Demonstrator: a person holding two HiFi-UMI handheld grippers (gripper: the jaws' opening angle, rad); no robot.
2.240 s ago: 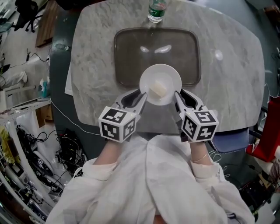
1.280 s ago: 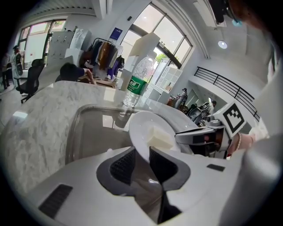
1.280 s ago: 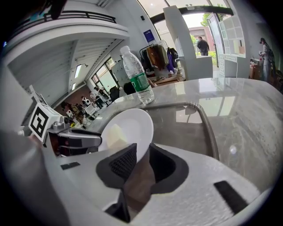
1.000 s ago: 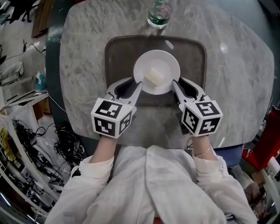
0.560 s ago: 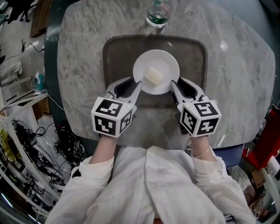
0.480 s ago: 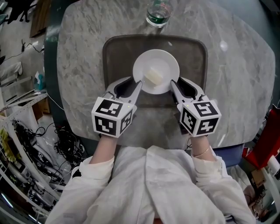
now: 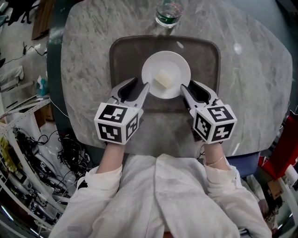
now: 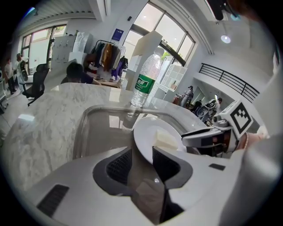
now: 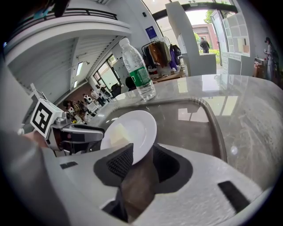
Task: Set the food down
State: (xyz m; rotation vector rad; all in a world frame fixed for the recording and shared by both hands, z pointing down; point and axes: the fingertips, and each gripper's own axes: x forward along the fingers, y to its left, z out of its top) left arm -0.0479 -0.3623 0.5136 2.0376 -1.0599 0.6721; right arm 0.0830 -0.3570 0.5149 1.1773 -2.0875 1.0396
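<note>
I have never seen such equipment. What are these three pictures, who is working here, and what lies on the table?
There is no robot here: a person holds a two-jawed claw in each hand. One picture comes from a camera on the person's head, looking down; the other two come from cameras riding on the left claw and the right claw, each looking along its own jaws. On the marble table lies a dark tray, with a water bottle beyond it. A white plate with a pale piece of food sits on the tray. Both claws have just been opening; the plate's rim lies between each pair of jaws, not pinched.
</note>
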